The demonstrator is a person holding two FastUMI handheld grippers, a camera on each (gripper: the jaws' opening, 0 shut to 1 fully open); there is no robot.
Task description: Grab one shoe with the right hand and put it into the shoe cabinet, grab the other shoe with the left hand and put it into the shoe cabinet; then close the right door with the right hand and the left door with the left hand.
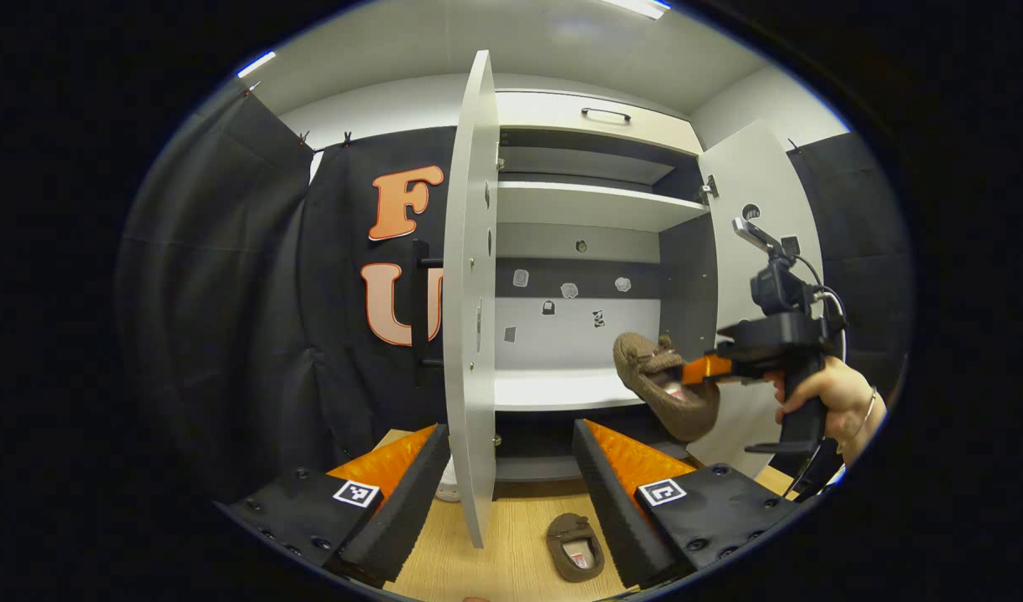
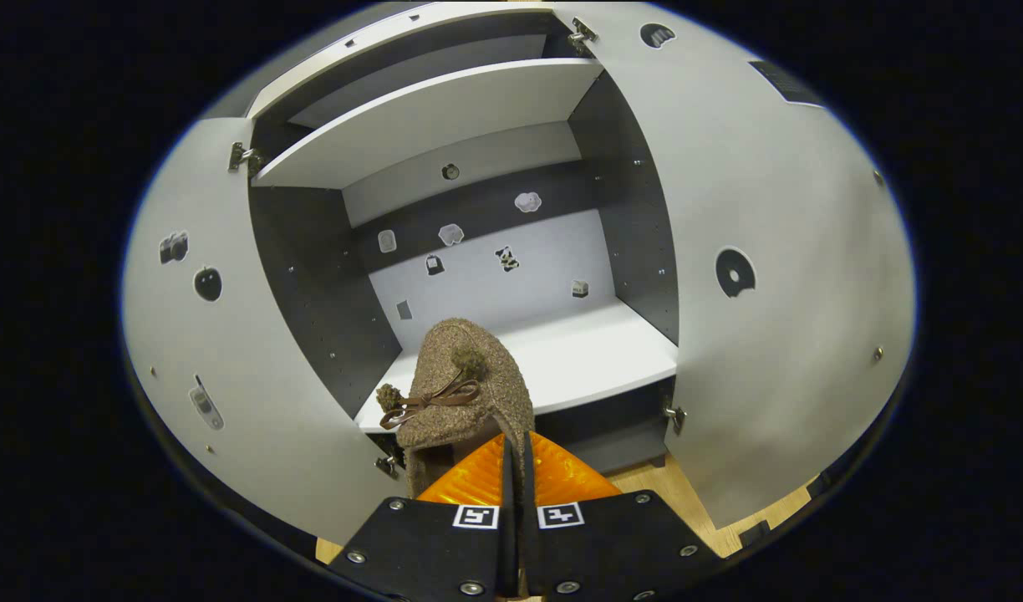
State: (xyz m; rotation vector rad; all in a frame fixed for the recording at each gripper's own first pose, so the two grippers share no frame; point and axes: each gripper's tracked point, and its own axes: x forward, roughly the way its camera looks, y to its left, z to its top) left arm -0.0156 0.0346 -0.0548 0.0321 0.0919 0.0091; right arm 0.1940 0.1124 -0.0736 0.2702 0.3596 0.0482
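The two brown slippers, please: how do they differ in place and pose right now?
The held slipper hangs in the air, pinched at its rim by the right claw, in front of the cabinet shelf; the floor slipper lies flat on the wooden floor, untouched. The held slipper tilts toe-up toward the cabinet; the floor slipper rests sole-down, opening upward, between the open left claw fingers. Both are brown and fuzzy.

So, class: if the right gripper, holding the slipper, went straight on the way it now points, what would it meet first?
The right gripper, shut on the brown slipper, points into the open shoe cabinet. Straight on, the slipper's toe would probably meet the white shelf first, or pass just above it to the back panel; depth is unclear.
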